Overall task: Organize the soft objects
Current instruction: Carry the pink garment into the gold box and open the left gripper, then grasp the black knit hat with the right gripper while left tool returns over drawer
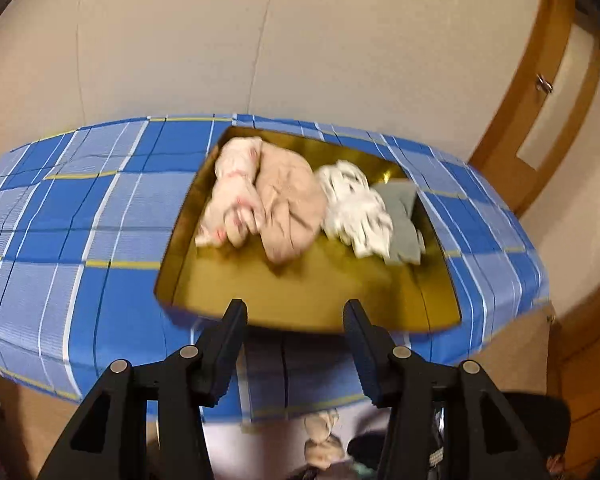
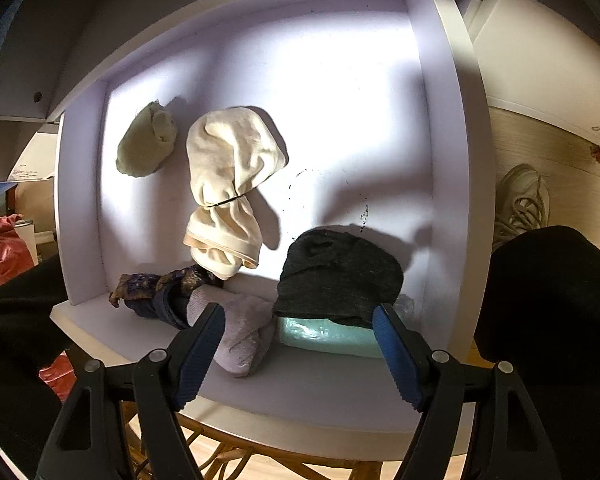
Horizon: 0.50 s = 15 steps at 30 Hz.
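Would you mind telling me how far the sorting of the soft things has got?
Done, it seems: four bundles lie in the gold tray on the checked cloth. In hand: nothing; the left gripper and right gripper are both open and empty. Left: the white drawer holds a green roll, cream bundle, dark hat and grey sock.

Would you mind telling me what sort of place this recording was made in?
Most likely a room in a home: a wooden door, a table under a blue checked cloth, and a white drawer holding socks.
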### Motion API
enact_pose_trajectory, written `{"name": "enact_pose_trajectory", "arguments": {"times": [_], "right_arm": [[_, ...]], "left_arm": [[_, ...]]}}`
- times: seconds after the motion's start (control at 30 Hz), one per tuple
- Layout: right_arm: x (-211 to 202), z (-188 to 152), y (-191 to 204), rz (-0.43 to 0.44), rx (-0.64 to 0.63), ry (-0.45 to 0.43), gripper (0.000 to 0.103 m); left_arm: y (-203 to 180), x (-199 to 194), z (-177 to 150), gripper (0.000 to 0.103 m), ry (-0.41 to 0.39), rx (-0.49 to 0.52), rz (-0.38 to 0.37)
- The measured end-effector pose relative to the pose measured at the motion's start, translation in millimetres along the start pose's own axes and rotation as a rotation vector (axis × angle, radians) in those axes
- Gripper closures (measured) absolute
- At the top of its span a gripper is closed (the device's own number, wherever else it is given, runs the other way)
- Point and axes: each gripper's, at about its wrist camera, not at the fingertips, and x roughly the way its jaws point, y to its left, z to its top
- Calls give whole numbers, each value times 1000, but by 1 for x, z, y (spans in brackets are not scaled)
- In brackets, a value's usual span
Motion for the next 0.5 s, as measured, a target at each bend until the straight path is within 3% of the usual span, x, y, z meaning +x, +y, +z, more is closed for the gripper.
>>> {"name": "enact_pose_trajectory", "arguments": {"times": [0.23,0.5], "right_arm": [[2,-1,-4,-25,8,7,26],[1,-1,-1,-29,-5,1,24]], "left_arm": [[14,12,-56,53,72,-35,22],[49,74,-144,53,292,-145,81]]}}
